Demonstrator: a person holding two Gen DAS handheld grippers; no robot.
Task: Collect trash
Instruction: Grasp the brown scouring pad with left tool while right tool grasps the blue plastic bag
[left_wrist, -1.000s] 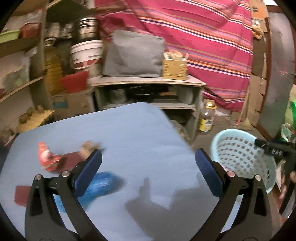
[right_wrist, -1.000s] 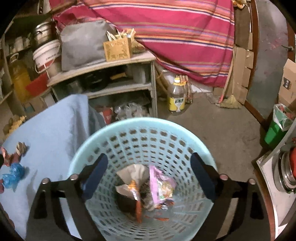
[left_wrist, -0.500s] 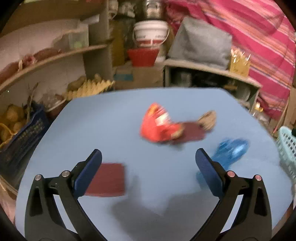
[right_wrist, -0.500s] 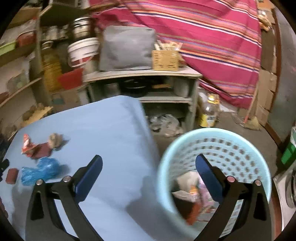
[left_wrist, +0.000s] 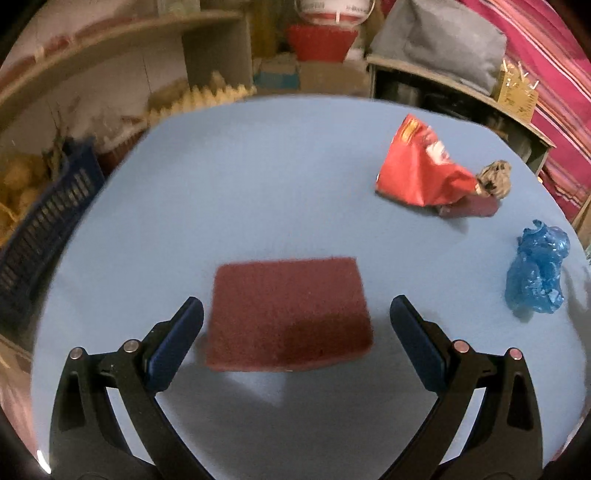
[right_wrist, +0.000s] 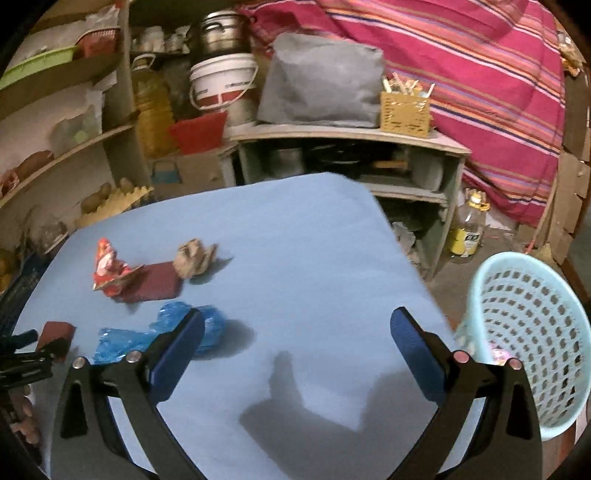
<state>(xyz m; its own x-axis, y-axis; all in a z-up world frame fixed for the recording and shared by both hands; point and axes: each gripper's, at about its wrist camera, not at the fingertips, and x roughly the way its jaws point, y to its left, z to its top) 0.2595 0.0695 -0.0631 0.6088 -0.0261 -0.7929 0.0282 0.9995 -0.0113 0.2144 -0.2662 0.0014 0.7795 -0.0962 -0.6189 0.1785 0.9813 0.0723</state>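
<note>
Left gripper (left_wrist: 295, 321): jaws spread, empty, straddling pad (left_wrist: 288, 314) at lower centre | Right gripper (right_wrist: 295, 334): jaws spread, empty | Left on table (right_wrist: 295, 240): pad, blue bag (left_wrist: 537, 273) right, red wrapper (left_wrist: 421, 166), paper wad (left_wrist: 495, 177) upper right | Basket (right_wrist: 524, 332): right edge, partly filled | Room: open centre; table edge near basket.

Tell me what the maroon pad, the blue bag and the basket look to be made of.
Maroon pad: a flat, matte, fuzzy-edged rectangle, probably felt or an abrasive scouring fibre.
Blue bag: thin plastic film, crumpled, translucent, with glossy highlights.
Basket: moulded rigid plastic, pale turquoise, its wall pierced by regular rows of holes.
</note>
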